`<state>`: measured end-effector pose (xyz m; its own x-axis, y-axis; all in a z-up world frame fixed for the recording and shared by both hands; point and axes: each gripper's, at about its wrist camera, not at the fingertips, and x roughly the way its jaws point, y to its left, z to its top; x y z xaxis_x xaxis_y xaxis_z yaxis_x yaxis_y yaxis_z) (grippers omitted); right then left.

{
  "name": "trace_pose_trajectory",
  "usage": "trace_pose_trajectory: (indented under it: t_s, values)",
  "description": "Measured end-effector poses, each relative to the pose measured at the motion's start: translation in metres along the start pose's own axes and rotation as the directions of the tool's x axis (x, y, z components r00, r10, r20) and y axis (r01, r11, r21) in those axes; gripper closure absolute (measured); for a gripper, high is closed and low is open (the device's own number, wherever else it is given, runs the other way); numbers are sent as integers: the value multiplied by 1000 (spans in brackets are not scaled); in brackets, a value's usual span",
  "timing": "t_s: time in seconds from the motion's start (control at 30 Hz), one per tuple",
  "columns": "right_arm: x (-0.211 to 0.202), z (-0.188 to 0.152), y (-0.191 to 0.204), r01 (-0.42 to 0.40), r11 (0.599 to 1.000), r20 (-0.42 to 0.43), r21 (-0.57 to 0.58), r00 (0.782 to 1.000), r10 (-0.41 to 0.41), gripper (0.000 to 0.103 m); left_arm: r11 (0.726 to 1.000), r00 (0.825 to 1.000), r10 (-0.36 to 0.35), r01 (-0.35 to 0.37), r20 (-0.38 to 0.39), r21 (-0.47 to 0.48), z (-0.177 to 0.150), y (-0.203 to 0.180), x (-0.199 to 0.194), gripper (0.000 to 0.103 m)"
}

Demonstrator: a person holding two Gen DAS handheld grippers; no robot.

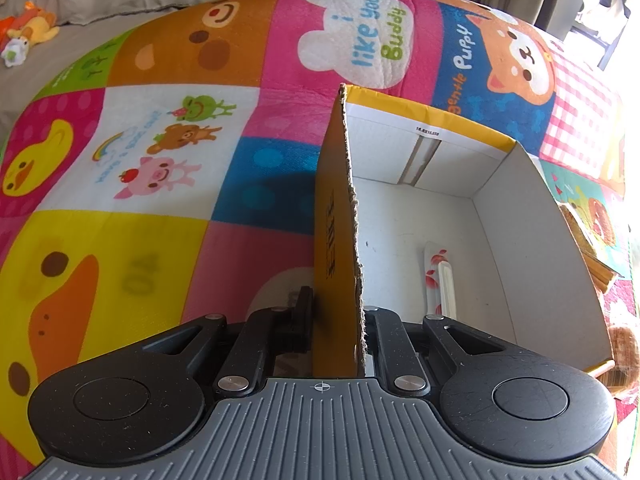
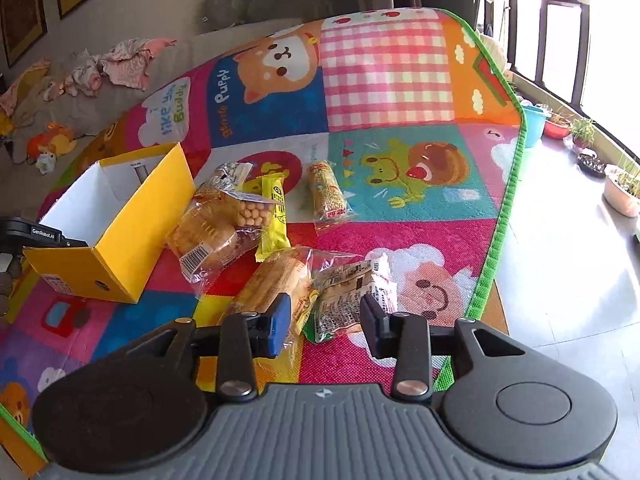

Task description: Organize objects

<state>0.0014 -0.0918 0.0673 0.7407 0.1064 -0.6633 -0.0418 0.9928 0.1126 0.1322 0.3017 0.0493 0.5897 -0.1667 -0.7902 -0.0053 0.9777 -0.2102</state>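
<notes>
A yellow cardboard box (image 2: pixel 120 236) with a white inside stands on the play mat. My left gripper (image 1: pixel 338 320) is shut on the box's left wall (image 1: pixel 338 220); a small white packet (image 1: pixel 438 280) lies inside the box. In the right wrist view several snack packets lie beside the box: a round-biscuit bag (image 2: pixel 216 232), a yellow bar (image 2: pixel 274 216), a grain roll (image 2: pixel 326 192), a bread packet (image 2: pixel 272 284) and a labelled packet (image 2: pixel 352 296). My right gripper (image 2: pixel 325 322) is open, low over the labelled packet, its fingers either side of it.
The colourful play mat (image 2: pixel 384 80) ends at a green border (image 2: pixel 500 220) on the right, with tiled floor and plant pots (image 2: pixel 624 192) beyond. A grey sofa with clothes (image 2: pixel 120 64) and soft toys (image 2: pixel 52 144) lies behind.
</notes>
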Motion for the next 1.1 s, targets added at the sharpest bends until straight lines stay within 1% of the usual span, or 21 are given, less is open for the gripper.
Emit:
trace_pose_trajectory:
  t_s: [0.1, 0.13, 0.2, 0.23, 0.27, 0.3, 0.33, 0.4, 0.43, 0.5, 0.57, 0.6, 0.67, 0.73, 0.8, 0.83, 0.87, 0.97, 1.03, 1.1]
  values:
    - [4, 6, 1, 42, 999, 43, 5, 998, -42, 65, 1000, 1000, -2, 2, 2, 0, 0, 0, 0, 89]
    - [8, 9, 0, 45, 999, 47, 16, 998, -46, 65, 1000, 1000, -2, 2, 2, -1, 0, 0, 0, 89]
    - [15, 12, 1, 20, 999, 43, 37, 999, -22, 65, 1000, 1000, 0, 0, 2, -2, 0, 0, 0, 89]
    - [20, 13, 2, -18, 999, 30, 50, 999, 17, 66, 1000, 1000, 0, 0, 2, -2, 0, 0, 0, 89]
    - [25, 13, 4, -83, 994, 10, 69, 997, 82, 66, 1000, 1000, 0, 0, 1, -2, 0, 0, 0, 89]
    - [29, 12, 8, -147, 985, -5, 93, 989, 148, 66, 1000, 1000, 0, 0, 1, -2, 0, 0, 0, 89]
    - [31, 11, 14, -187, 979, -8, 87, 982, 188, 66, 1000, 1000, 1, -1, 1, -1, 0, 0, -1, 89]
    - [29, 8, 24, -239, 970, -10, 46, 971, 240, 66, 1000, 1000, 2, -2, 0, 1, 0, -1, -1, 89]
    - [26, 7, 29, -240, 971, -1, 15, 971, 240, 66, 1000, 1000, 3, -3, 0, 1, 0, -1, -1, 89]
    - [17, 8, 31, -198, 980, 30, -33, 979, 199, 63, 1000, 1000, 3, -3, 0, 1, 0, -1, -1, 89]
    - [10, 13, 17, -137, 990, 70, -20, 988, 138, 52, 1000, 1000, 2, -2, 0, 2, 0, -1, -1, 89]
    - [9, 15, 9, -111, 994, 83, 1, 990, 111, 51, 1000, 1000, 1, -1, 0, 1, 0, -1, -1, 89]
    - [12, 25, -15, -31, 997, 96, 65, 995, 24, 51, 1000, 1000, -1, 1, 0, -1, 0, -1, -1, 89]
    - [21, 32, -36, 59, 994, 98, 93, 993, -69, 52, 1000, 1000, -1, 1, 0, 0, 0, 0, -1, 89]
    - [37, 40, -53, 129, 988, 85, 89, 987, -137, 57, 1000, 1000, -1, 1, -1, 0, 0, 0, -1, 89]
    - [49, 45, -63, 153, 984, 62, 91, 985, -159, 63, 1000, 1000, -1, 1, -1, -1, 0, 0, -1, 89]
    - [58, 48, -70, 161, 982, 39, 96, 985, -166, 66, 1000, 1000, -1, 1, -1, -2, 0, 0, -1, 89]
    - [85, 51, -85, 140, 984, -42, 110, 990, -136, 66, 1000, 1000, 1, -1, -3, -3, 1, 0, 0, 89]
    - [93, 46, -82, 139, 987, -66, 79, 989, -134, 66, 1000, 1000, 3, -3, -5, -1, 1, 0, 0, 89]
    - [91, 37, -72, 119, 992, -81, 45, 990, -116, 66, 1000, 1000, 6, -6, -7, 1, 1, -1, 0, 89]
